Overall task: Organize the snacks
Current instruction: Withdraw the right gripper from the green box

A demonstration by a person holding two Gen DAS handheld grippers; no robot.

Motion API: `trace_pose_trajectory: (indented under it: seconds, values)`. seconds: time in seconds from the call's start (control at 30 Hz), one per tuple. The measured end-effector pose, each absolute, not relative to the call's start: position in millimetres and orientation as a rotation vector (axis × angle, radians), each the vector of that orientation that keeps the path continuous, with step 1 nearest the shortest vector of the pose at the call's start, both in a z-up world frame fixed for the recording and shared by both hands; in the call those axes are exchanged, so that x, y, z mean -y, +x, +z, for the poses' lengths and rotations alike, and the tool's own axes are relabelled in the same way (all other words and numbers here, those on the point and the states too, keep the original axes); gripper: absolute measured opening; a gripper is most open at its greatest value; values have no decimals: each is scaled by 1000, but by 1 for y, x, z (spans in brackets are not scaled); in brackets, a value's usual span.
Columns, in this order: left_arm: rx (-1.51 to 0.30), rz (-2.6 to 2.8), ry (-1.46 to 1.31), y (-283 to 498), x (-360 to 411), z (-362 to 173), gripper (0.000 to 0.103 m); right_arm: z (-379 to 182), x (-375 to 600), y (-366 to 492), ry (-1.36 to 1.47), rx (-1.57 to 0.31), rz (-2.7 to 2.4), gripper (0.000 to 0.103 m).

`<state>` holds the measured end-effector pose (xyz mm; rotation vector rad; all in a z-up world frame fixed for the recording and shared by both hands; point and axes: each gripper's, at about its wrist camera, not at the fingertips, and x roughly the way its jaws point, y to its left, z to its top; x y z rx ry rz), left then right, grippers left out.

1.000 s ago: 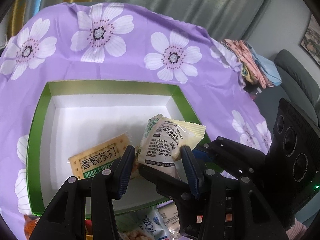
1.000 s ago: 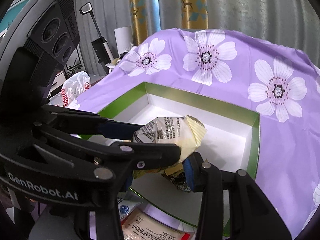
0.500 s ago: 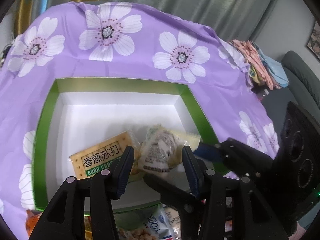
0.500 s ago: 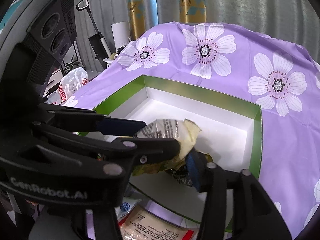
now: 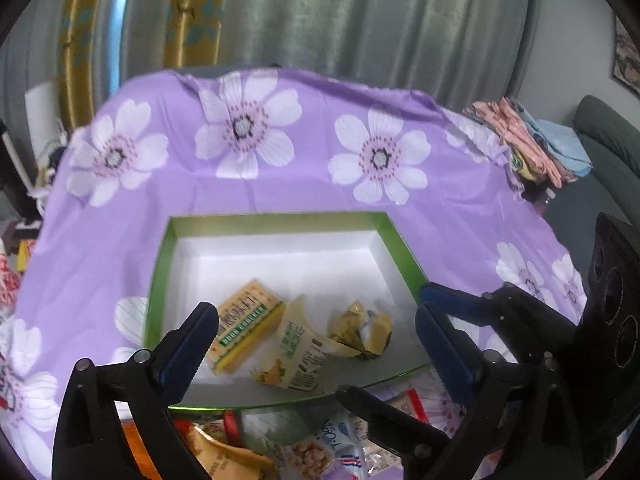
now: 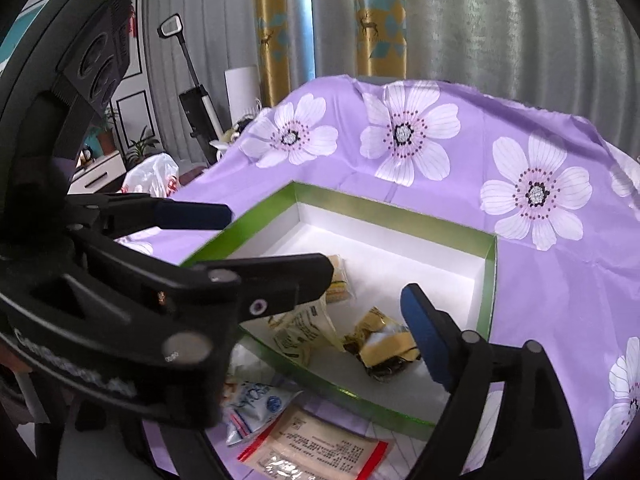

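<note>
A green box [image 5: 160, 264] with a white inside sits on the purple flowered cloth. In it lie a soda cracker pack [image 5: 246, 330], a pale yellow snack packet [image 5: 298, 354] and a crumpled gold wrapper [image 5: 362, 334]. The box [image 6: 490, 280], the packet [image 6: 298, 330] and the gold wrapper [image 6: 384, 346] also show in the right wrist view. My left gripper [image 5: 316, 332] is open and empty, held above the box's near edge. My right gripper [image 6: 368, 292] is open and empty above the snacks. Its fingers [image 5: 444, 340] show in the left wrist view.
More snack packs lie on the cloth in front of the box: a peanut pack [image 5: 316, 450], an orange pack [image 5: 224, 456], a blue-white bag [image 6: 256, 400] and a red-edged clear pack [image 6: 316, 448]. Folded cloths [image 5: 528, 144] sit at the far right edge.
My left gripper opened and let go of the pale yellow packet, which now lies in the box. Both grippers drew back and up from the box.
</note>
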<state>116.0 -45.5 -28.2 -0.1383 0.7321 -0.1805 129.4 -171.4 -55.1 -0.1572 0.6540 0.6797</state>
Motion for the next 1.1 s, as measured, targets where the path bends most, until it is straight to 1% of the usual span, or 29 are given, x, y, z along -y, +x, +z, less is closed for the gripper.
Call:
trace_pose_trajectory:
  seconds: [0.03,0.13,0.23,0.27,0.57,1.1]
  values:
    - [-722,-172,-135,112,45,-24,99,-52,172,126,-156,-643,675,91]
    - [-707,-147,-123,105,45,-17,99,-44,174,117,-152,-623,674,93]
    - [-676,-136,-107,93,46,-8,99,-36,176,108,-143,-606,661,100]
    - [-664,-130,-100,88,47,-4,99,-33,178,105,-136,-598,659,101]
    - [-611,-110,-69,59,54,14,99,-17,190,76,-104,-566,668,103]
    - [-547,-78,-21,7,67,30,99,3,204,27,-76,-534,685,103]
